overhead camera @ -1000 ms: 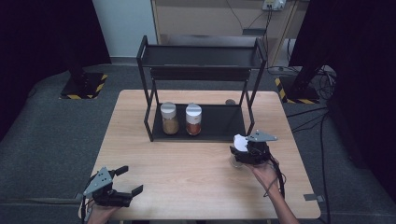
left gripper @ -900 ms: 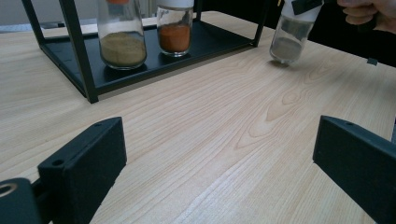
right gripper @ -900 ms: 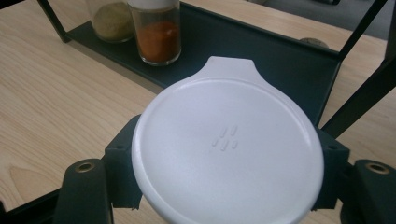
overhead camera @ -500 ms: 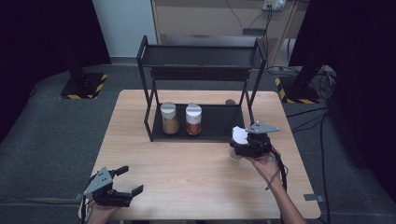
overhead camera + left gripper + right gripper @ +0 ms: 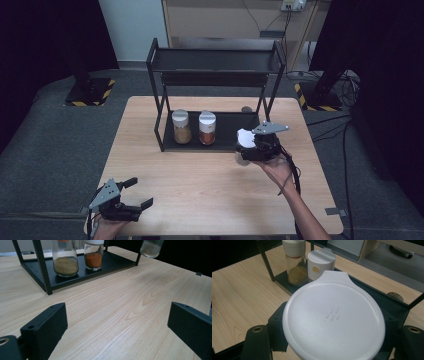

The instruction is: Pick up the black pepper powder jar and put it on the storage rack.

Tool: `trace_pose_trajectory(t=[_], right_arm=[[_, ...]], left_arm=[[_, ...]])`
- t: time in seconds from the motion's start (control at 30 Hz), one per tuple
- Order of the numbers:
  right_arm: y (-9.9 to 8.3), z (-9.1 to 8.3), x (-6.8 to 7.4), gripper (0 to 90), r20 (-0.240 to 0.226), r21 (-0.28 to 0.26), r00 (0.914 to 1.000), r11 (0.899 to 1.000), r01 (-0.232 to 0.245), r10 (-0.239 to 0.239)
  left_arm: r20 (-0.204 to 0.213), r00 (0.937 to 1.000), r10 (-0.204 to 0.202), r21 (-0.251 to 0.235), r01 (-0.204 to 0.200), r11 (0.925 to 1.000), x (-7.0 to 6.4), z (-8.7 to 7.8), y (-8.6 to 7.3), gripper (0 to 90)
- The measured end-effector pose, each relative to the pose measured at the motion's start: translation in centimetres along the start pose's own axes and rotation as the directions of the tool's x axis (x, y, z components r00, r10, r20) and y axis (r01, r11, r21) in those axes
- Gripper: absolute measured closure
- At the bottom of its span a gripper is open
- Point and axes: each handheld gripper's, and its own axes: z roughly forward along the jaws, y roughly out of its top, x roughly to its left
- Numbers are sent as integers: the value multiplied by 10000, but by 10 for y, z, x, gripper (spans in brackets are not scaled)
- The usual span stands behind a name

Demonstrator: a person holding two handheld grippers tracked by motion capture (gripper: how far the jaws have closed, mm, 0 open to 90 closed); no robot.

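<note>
Right tool [image 5: 246, 148] nearer rack [image 5: 190, 144], jar [image 5: 333, 320] clamped

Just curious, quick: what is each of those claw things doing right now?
Left gripper: open, empty.
Right gripper: shut on a white-lidded jar.

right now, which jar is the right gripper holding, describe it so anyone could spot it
Start at the black two-tier metal rack on the light wooden table. Just off its front right corner, the right gripper is clamped on a clear glass jar with a white lid. Unlike the two spice jars on the rack's lower shelf, it hangs above the tabletop.
</note>
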Motion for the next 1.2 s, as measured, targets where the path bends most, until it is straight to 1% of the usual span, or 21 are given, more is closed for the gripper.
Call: trace_pose_trajectory(t=[0.17,0.47,0.5,0.73,1.03,1.1,1.2], right_arm=[[8,5,1,310,-129,77,9999,9999,86,-85],[18,11,0,310,-122,23,9999,10000,64,-64],[22,13,0,310,-107,39,9999,10000,72,-72],[31,21,-3,310,-36,75,10000,10000,18,-18],[42,32,-9,310,231,76,9997,9999,-69,68],[44,35,-11,310,255,110,9995,9997,-204,201],[49,39,-12,310,452,168,9989,9997,-152,144]], left_arm=[[12,10000,12,-1,-12,10000,0,0,0,17],[12,10000,7,14,-7,10000,0,0,0,18],[8,10000,-5,10,5,10000,0,0,0,18],[23,10000,-8,24,8,10000,0,0,0,18],[25,10000,1,32,-1,10000,0,0,0,18],[22,10000,-4,29,4,10000,0,0,0,18],[19,10000,-8,26,8,10000,0,0,0,18]])
